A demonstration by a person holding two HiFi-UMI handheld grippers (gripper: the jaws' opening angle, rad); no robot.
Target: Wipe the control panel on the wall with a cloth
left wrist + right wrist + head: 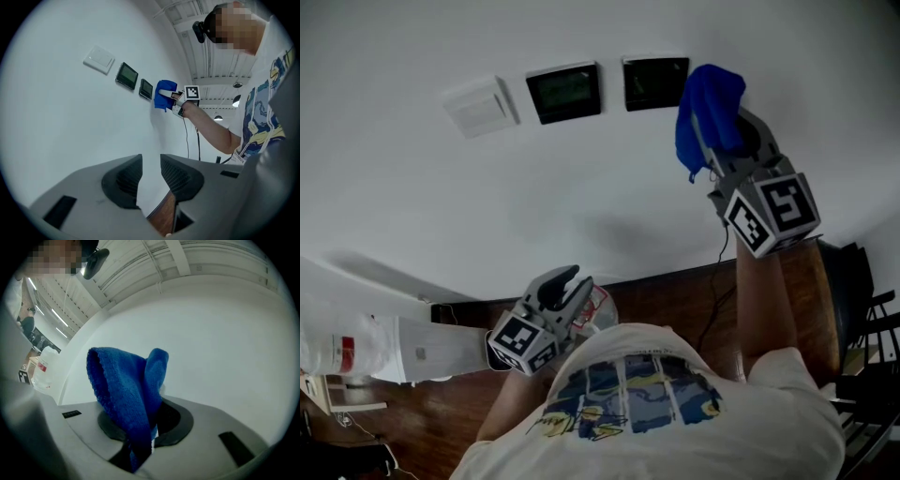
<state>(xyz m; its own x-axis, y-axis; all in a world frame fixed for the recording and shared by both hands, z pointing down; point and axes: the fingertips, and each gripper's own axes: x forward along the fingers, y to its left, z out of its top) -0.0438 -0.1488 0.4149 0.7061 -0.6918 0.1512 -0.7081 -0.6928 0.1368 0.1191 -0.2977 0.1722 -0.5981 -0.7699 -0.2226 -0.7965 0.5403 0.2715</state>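
Two dark control panels [564, 92] [655, 82] are set side by side in the white wall. My right gripper [724, 141] is raised to the wall and shut on a blue cloth [712, 98]. The cloth bunches over the jaws just right of the right-hand panel, its left edge at that panel's edge. In the right gripper view the cloth [124, 390] stands up from the right gripper [145, 427] and hides the panels. My left gripper [567, 281] hangs low by the person's chest, open a little with nothing in it. Past the left gripper [149, 173], its view shows the panels [127, 75] [146, 88] and the cloth [165, 93].
A white switch plate [478, 105] sits left of the panels. Dark wooden flooring [675, 291] runs along the wall's foot, with a black cable [722, 272] hanging down to it. A white container with a red label [337, 352] lies at lower left; a black chair [862, 309] at right.
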